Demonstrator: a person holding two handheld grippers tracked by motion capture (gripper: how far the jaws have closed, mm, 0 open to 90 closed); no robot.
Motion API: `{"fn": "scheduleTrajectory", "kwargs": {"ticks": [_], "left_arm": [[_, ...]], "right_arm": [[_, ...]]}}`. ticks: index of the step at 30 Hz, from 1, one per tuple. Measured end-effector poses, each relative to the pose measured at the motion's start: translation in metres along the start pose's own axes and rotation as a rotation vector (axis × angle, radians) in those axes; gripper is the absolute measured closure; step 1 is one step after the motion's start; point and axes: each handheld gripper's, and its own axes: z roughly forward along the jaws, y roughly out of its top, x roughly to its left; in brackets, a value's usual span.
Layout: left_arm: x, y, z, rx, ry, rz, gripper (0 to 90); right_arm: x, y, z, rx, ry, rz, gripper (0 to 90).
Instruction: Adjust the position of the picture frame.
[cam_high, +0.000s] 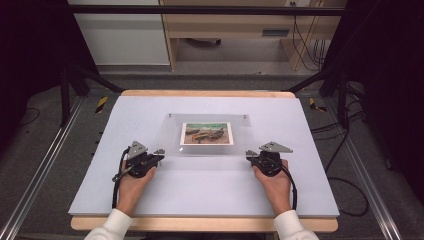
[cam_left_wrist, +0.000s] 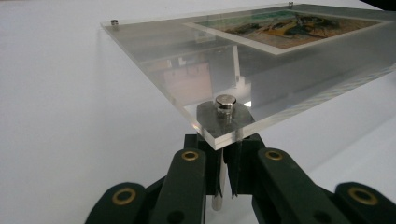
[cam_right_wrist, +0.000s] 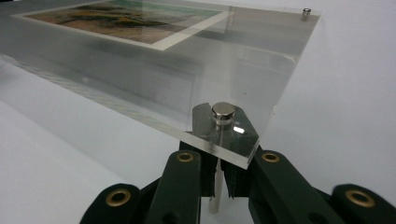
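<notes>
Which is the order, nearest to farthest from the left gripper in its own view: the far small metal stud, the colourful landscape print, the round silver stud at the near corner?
1. Round silver stud, directly above the jaws.
2. Colourful landscape print, upper right.
3. Far small metal stud, at the top right corner.

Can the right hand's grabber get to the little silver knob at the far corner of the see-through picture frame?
Probably not yet: the right gripper is clamped on the clear acrylic frame's near metal leg. The small silver far-corner knob lies unblocked across the panel.

The printed picture (cam_high: 207, 133) inside the clear frame (cam_high: 170, 140) is too small to make out.
</notes>
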Motion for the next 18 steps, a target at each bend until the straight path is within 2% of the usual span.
{"fn": "scheduleTrajectory", "kwargs": {"ticks": [12,18], "left_arm": [[-0.0023,-0.0024,0.0027,0.007,-0.004,0.011,84.0],[-0.0016,-0.0044,0.0039,0.005,0.006,0.012,83.9]], "right_arm": [[-0.0017,-0.0009,0.0028,0.001,-0.030,0.005,84.1],[-0.0013,-0.0029,0.0044,0.004,-0.029,0.002,84.1]]}}
